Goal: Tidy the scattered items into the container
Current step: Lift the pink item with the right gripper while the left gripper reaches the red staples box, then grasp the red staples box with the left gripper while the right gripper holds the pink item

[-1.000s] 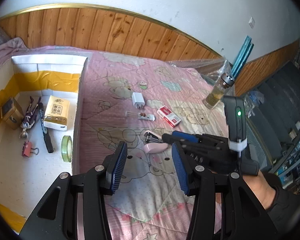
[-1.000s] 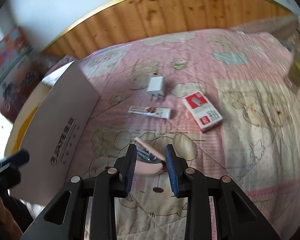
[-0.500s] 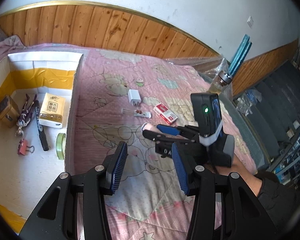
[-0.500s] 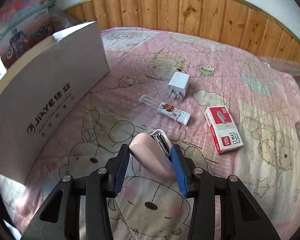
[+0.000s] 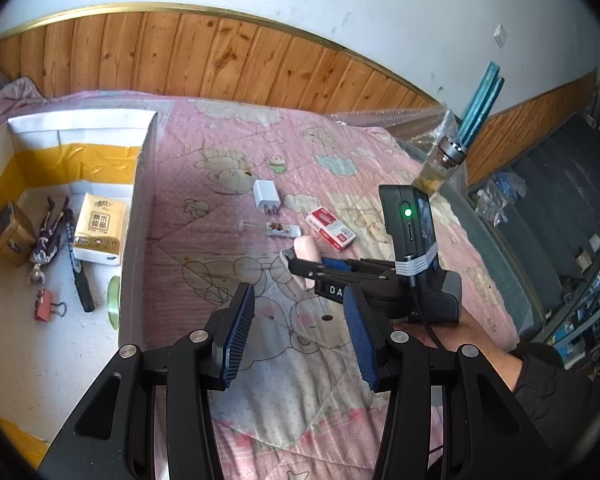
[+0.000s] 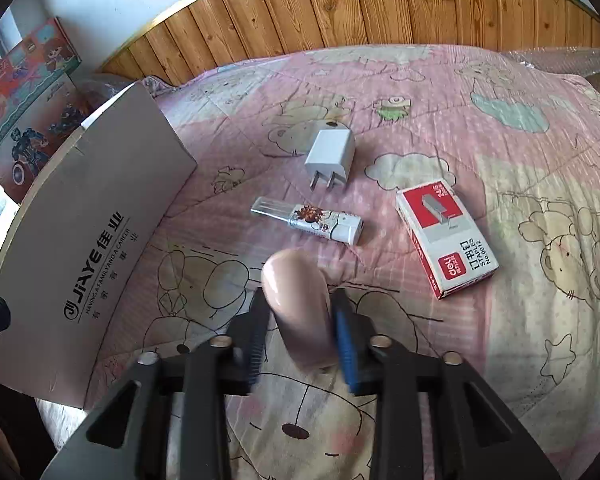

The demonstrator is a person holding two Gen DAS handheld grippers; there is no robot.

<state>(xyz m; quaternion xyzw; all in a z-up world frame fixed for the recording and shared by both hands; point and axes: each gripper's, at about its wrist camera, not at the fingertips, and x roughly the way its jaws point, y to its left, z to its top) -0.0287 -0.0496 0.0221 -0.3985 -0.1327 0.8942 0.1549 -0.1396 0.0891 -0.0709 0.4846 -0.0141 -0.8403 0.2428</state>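
- Since a second ago the right gripper (image 6: 298,334) has tipped the pink stapler (image 6: 296,300) up off the bed quilt (image 6: 500,184), where it earlier lay flat between wider jaws; the left gripper (image 5: 298,340) has hardly shifted.
- Nearest in the right wrist view, the right jaws are closing, and the stapler's smooth pink body stands between them, both pads against its sides.
- I judge the stapler light and rigid, with a glossy, rounded plastic shell that could slip or twist; its hinged metal base may swing open. A hold across the flat flanks near the middle looks safest.
- Left jaws stand wide open and empty, hovering above the quilt.
- Just beyond the stapler lie a small clear-capped tube (image 6: 312,220), a white charger plug (image 6: 330,156) and a red box of staples (image 6: 446,236), all apart from one another.
- Off to the left stands the cardboard box (image 5: 140,208), the container, already holding a tissue pack (image 5: 100,224), a binder clip (image 5: 46,310), a roll of tape (image 5: 114,300) and other bits.
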